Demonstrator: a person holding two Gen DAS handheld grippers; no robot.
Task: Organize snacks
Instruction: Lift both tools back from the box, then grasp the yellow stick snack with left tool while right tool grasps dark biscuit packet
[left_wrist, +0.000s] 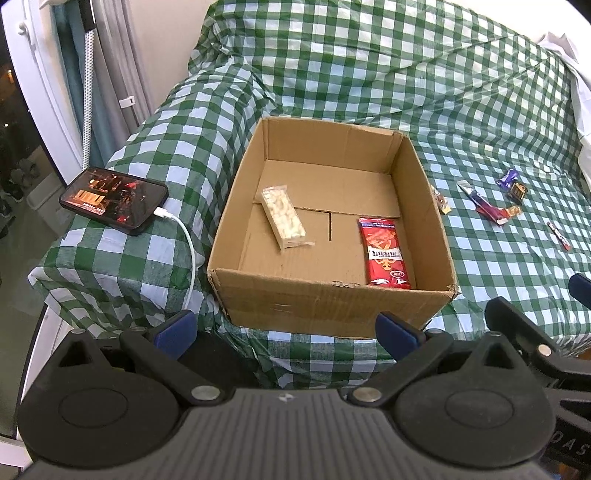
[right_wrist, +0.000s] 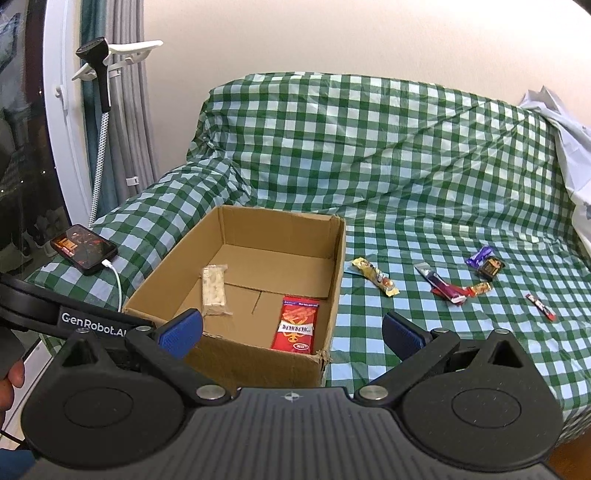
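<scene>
Grippers: left gripper (left_wrist: 286, 332) & right gripper (right_wrist: 291, 330) both spread wide, nothing held, near cardboard box (right_wrist: 334, 258) front. Inside box: red snack pack (right_wrist: 296, 328) right, clear nougat pack (right_wrist: 214, 286) left. Loose snacks on checkered cloth (right_wrist: 369, 155) right of box: gold bar (right_wrist: 375, 277), purple wrapper (right_wrist: 479, 255); phone (left_wrist: 112, 199) charging left.

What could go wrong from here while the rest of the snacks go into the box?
The box sits on soft, rumpled cloth, so a push on its rim might tip or slide it. The small red stick lies flat on the cloth; open fingers may pinch fabric with it. The wrappers near the purple one overlap, so one grasp might lift two. The phone and its cable lie beside the box and could snag.
</scene>
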